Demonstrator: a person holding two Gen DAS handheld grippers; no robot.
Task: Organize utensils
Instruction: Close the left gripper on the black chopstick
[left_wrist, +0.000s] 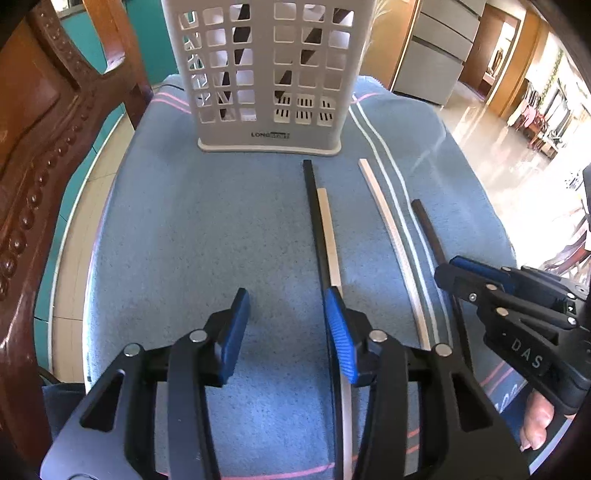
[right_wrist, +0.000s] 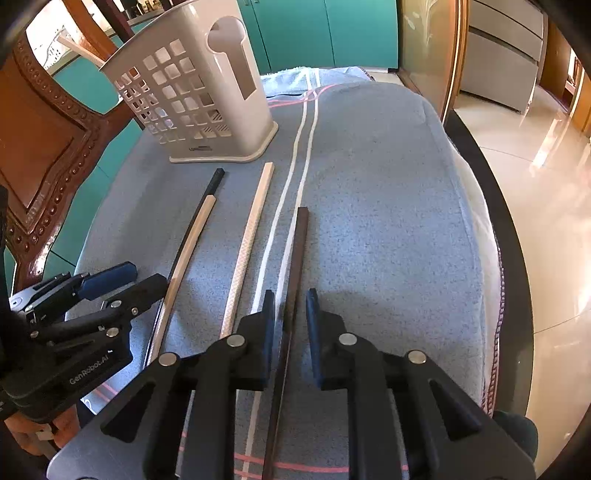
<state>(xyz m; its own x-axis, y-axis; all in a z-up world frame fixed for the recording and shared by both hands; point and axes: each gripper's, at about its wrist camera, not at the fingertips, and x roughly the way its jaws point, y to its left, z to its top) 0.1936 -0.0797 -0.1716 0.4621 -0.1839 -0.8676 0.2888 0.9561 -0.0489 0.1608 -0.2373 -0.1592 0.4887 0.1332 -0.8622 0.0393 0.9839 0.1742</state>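
Note:
Several chopsticks lie lengthwise on a blue towel: a black one against a pale wooden one, a cream one and a dark brown one. A white slotted utensil holder stands at the far end, with sticks inside. My left gripper is open, its right finger over the black and pale pair. My right gripper is open with its fingers either side of the dark brown chopstick. In the right wrist view the holder, the cream chopstick and the left gripper show.
A carved wooden chair back stands close on the left. The towel's right edge drops to a shiny tiled floor. Teal cabinets stand behind the holder.

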